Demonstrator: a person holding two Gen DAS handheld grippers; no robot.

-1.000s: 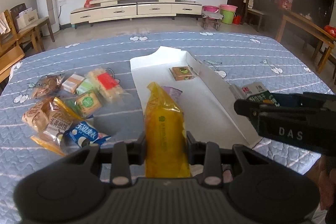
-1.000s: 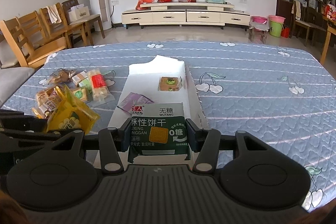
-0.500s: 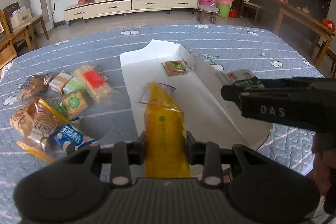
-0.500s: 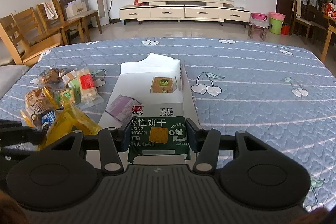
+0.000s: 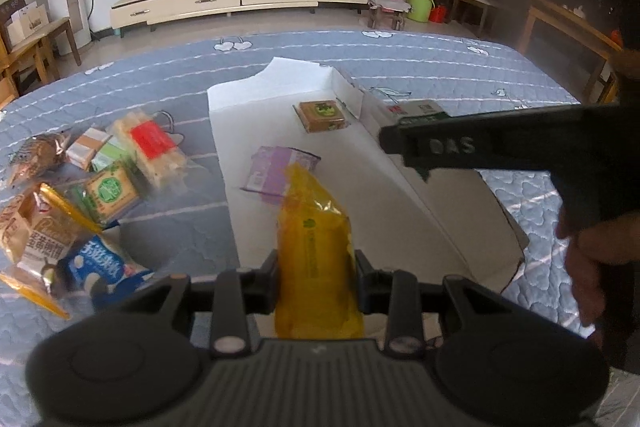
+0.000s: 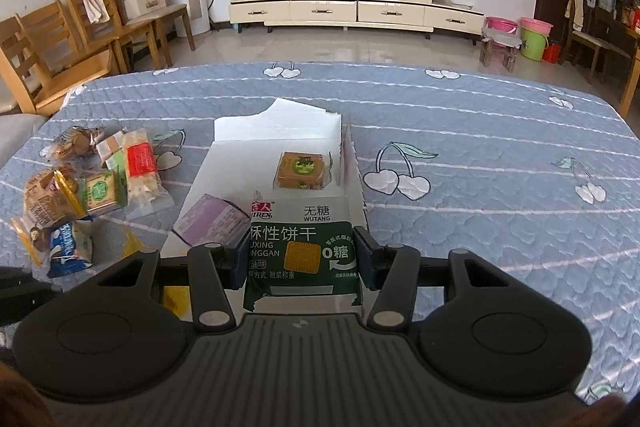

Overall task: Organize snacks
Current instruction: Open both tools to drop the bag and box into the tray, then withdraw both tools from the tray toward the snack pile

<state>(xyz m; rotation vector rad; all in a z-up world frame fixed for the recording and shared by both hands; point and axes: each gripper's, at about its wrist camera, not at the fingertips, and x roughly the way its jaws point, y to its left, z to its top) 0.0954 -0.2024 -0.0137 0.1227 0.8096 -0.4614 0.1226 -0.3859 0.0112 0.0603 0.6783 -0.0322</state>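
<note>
Two packets held, one per hand. Left gripper [image 5: 316, 279] clenched on a yellow snack bag [image 5: 314, 247], fingers [image 5: 267, 277] pressing its lower sides, long axis running straight ahead along them. Right gripper [image 6: 300, 259] clamped across the short width of a green biscuit packet [image 6: 301, 245], flat face up, label readable. Both poised over the near end of a shallow white box [image 5: 256, 115] on the quilted blue tabletop [image 6: 480, 155]; box's long axis pointing directly away from both grippers. Already lying inside: a purple packet [image 5: 276, 167] just beyond the yellow bag's tip, and a small brown square packet [image 6: 302, 169] farther on, close to the right wall. Bare box floor straight ahead of the yellow bag, between purple packet and right wall. Left of the box, well apart from both grippers, a loose pile of snacks [image 5: 80, 195] awaiting sorting; left hand nearer to it. Likely next: lowering and letting go inside the box.
</note>
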